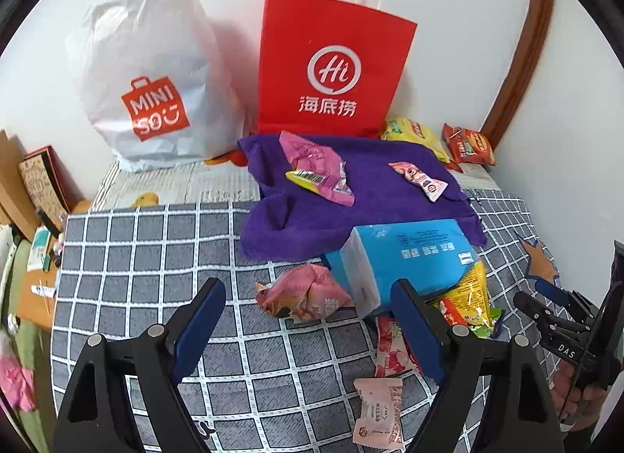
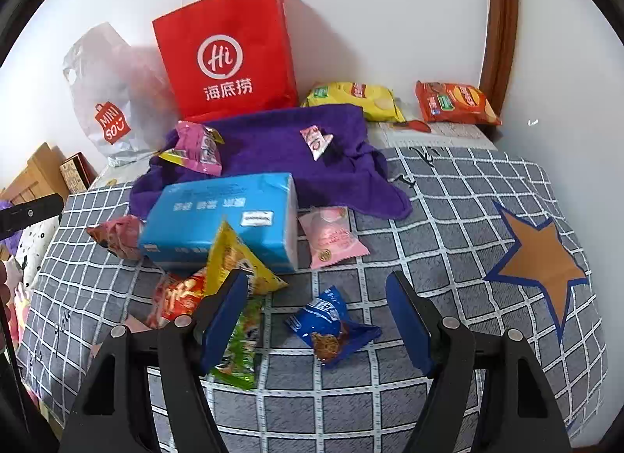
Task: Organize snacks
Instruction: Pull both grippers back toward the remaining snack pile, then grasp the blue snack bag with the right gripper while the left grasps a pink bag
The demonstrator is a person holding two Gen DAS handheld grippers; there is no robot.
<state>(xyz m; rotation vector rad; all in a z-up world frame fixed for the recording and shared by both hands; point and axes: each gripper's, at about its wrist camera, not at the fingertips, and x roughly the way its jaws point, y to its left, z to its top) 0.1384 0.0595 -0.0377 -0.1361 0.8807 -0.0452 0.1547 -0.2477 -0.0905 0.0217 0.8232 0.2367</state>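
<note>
Snacks lie scattered on a bed covered by a grey checked blanket [image 2: 448, 219], pushed against a white wall. Largest items first: a white Miniso bag [image 1: 148, 74] and a red paper bag [image 1: 331, 66] stand at the far edge against the wall. A purple towel [image 1: 374, 195] lies spread in front of the red bag, carrying a pink packet [image 1: 316, 168] and a small pink-white packet [image 1: 419, 178]. A blue tissue pack [image 2: 222, 219] rests on the towel's near edge. In the far right corner lie a yellow chip bag [image 2: 358, 98] and an orange chip bag [image 2: 456, 102]. Around the tissue pack: a yellow packet [image 2: 238, 258] leaning on it, a red packet [image 2: 179, 297], a green packet [image 2: 241, 343], a pale pink packet [image 2: 331, 236], a crumpled pink wrapper [image 1: 304, 293]. A small blue packet [image 2: 331, 324] lies near the middle. The left gripper [image 1: 308, 332] is spread wide, holding nothing. The right gripper [image 2: 316, 320] is likewise released, its fingers either side of the blue packet, above it.
</note>
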